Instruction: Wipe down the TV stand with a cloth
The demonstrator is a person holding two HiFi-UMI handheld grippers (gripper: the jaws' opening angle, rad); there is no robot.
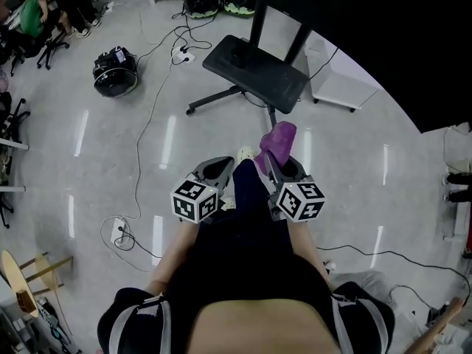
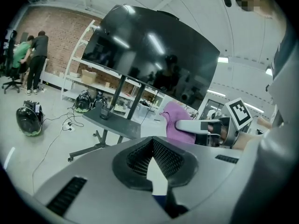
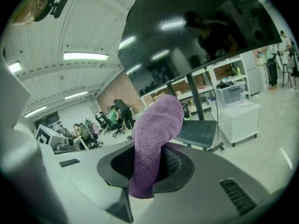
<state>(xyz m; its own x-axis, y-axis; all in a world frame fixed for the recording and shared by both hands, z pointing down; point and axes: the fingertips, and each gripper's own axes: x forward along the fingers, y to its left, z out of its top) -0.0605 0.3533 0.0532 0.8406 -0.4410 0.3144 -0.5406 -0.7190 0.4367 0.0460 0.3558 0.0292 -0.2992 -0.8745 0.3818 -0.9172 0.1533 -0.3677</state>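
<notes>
"Where's the fuzzy purple cloth (image 3: 155,129)?"

"It's pinched in the right gripper (image 3: 148,164). The jaws are clamped on its lower part, and the rest stands up out of them and flops forward."

"And the other one?"

"The left gripper (image 2: 153,149) has its jaws pressed together with nothing in them. It's held level with the right, just beside it."

"So which way is the stand?"

"Straight ahead of both. The dark flat shelf of the wheeled black TV stand (image 1: 254,68) lies in front of the person, under the big dark screen (image 2: 154,55). From overhead its long side runs slantwise, far-left to near-right. The near-right end looks closest to the cloth hand, so I'd say the right arm has the shorter reach. The cloth isn't touching the shelf yet."
</notes>
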